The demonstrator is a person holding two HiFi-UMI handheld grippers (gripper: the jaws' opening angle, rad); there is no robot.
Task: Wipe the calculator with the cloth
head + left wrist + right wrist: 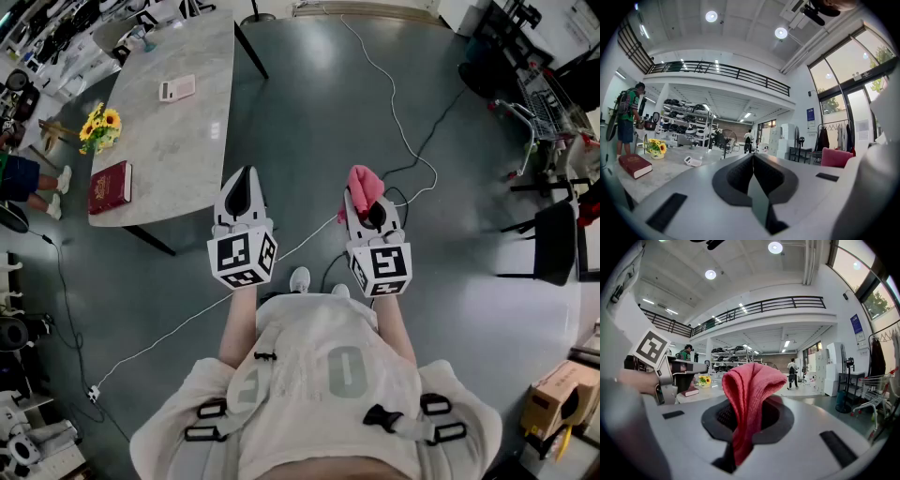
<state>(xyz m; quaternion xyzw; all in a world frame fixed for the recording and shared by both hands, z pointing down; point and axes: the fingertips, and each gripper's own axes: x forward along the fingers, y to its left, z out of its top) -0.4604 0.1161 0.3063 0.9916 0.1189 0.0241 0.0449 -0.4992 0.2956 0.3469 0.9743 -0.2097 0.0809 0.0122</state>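
- Left gripper (244, 180) is held level above the grey floor (328, 103), just off the near corner of the table (187, 150). Its jaws are pressed together with nothing between them.
- At the table's near end lies a red book (110, 186), and beyond it stands a bunch of sunflowers (100, 128).
- Further along the tabletop, towards its far end, the calculator (176, 88) lies flat, well apart from both grippers.
- Beside the left gripper, the right gripper (364, 208) tips slightly downward, its jaws clamped on the pink cloth (363, 181). The cloth stands up out of the jaws in a folded bunch.
- A white cable (405, 141) trails across the floor past both grippers.
- At the right edge stands a dark chair (555, 239).
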